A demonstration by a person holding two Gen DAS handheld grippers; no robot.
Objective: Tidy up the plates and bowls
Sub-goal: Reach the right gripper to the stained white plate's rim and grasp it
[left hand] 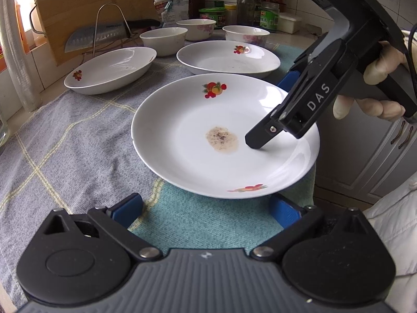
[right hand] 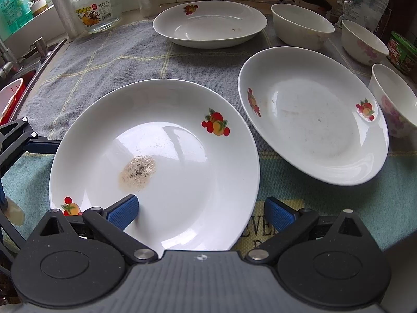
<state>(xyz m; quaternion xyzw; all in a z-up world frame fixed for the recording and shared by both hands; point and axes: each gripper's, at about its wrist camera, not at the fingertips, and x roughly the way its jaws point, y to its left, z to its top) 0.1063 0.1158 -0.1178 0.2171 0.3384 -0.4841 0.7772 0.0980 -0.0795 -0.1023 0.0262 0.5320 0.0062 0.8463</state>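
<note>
Two hand-held grippers meet at one stained plate (left hand: 224, 135) near the front edge of the counter (left hand: 65, 140), on a grey checked cloth. The right hand-held gripper (right hand: 200, 212) comes down at a slant from the right, held by a gloved hand (left hand: 375, 86) wrapped around its grip. Its jaws stand spread across the plate's rim: one blue finger (right hand: 123, 211) lies over the inside of the plate, just short of the brown stain (right hand: 138, 172), while the other sits outside and below the rim. They are not closed on it. The left hand-held gripper (left hand: 206, 208) points level along the cloth toward the near rim of the same plate, jaws wide apart; whether its right finger touches the rim I cannot tell.

Behind, two more fruit-patterned plates rest on the cloth: one (left hand: 110, 69) far left, one (left hand: 228, 57) just behind the stained plate. Three bowls (left hand: 163, 40) stand in a row beyond them, in front of a knife rack (left hand: 109, 34), a cutting board and jars.
</note>
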